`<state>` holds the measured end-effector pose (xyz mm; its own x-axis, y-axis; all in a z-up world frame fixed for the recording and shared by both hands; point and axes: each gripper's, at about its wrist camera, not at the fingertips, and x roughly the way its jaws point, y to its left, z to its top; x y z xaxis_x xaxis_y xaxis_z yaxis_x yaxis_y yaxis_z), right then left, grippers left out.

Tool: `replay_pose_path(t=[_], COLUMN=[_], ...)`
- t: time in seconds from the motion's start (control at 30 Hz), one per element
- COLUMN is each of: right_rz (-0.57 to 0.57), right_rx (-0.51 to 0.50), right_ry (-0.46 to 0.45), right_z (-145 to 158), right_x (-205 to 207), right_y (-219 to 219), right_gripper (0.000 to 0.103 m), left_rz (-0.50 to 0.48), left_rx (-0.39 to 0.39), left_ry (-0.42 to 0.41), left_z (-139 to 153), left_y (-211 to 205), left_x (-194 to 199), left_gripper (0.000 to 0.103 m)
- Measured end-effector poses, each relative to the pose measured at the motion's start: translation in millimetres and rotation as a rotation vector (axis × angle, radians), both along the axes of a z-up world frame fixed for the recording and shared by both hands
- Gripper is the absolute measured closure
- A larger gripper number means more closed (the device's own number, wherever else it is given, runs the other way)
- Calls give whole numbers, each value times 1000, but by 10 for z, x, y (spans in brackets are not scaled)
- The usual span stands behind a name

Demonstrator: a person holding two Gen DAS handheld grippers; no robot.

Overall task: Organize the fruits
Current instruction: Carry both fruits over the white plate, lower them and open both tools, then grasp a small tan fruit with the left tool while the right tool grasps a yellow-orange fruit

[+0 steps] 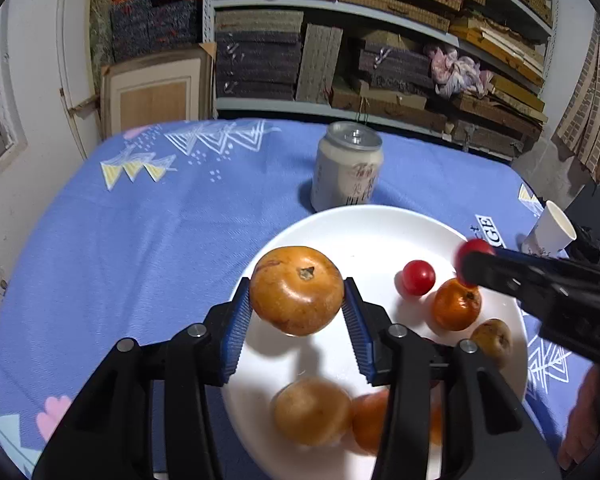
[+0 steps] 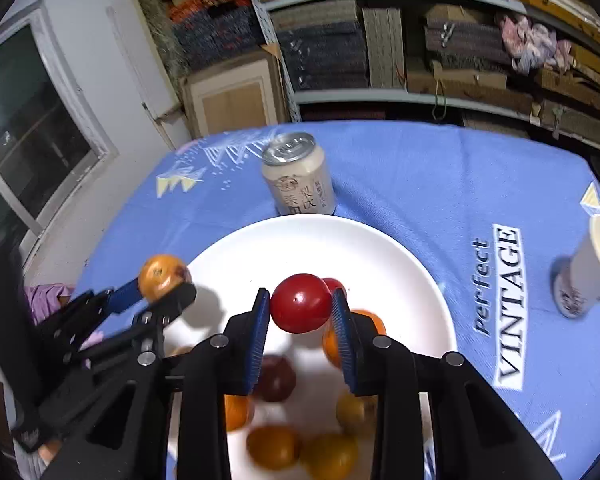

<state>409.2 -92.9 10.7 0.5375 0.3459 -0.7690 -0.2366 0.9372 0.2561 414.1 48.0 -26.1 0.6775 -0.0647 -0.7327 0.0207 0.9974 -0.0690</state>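
Though half-hidden by tongs [image 2: 300,312], blurred fruits [image 2: 274,446]

Blue cloth [image 2: 420,184] on the tabletop: the words "perfect VINTAGE" are printed on it in the right wrist view; "perfect" in white script, "VINTAGE" in blue capitals inside a white box beside it.
Same cloth, left wrist view: only the letters "GE" [image 1: 490,229] of that box show, just past the white plate's rim.
Can [image 2: 300,178]: dark East Asian characters run in columns down its pale side, under a round emblem; too blurred to read with certainty.
Paper cup [image 2: 592,264]: a dark printed mark near its base, unreadable.
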Motion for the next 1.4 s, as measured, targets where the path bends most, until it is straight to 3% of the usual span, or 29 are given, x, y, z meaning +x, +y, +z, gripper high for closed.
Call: replay_pose_path(t=[0.17,0.4,0.47,0.57,0.7,0.8,0.93,1.13,1.27,1.4], right_rz=[-11,6,11,2,-4,-4,-24,-67,-126,-175], right_rx=[-52,-101,-119,-134,-79,-58,-44,38,113,164], right_ry=[53,58,59,49,34,2,-98,-135,-121,-112], right_z=[-217,-288,-309,-324,-260,-162,-23,-95,-169,-208], right_x=[342,443,452,453,348,135,-522,-1449,-1725,-1709], right_y=[154,317,360,372,290,182,-88,-608,-881,-1007], right_gripper=[71,70,65,65,65,60,42,37,30,29], left_rz=[-18,-14,-15,-13,-4,19,33,14,-13,-57], left_rx=[11,9,14,27,13,-11,-31,-43,-3,21], left_ry=[29,59,58,28,-5,-22,-38,-38,-22,-17], left_z=[-173,-305,-309,-259,-119,4,87,2,-177,-290], left_y=[-13,21,16,9,49,118,182,120,-27,-127], left_x=[141,209,207,171,56,-122,-526,-1284,-1624,-1723], left_gripper=[59,58,58,48,47,47,43,41,41,41])
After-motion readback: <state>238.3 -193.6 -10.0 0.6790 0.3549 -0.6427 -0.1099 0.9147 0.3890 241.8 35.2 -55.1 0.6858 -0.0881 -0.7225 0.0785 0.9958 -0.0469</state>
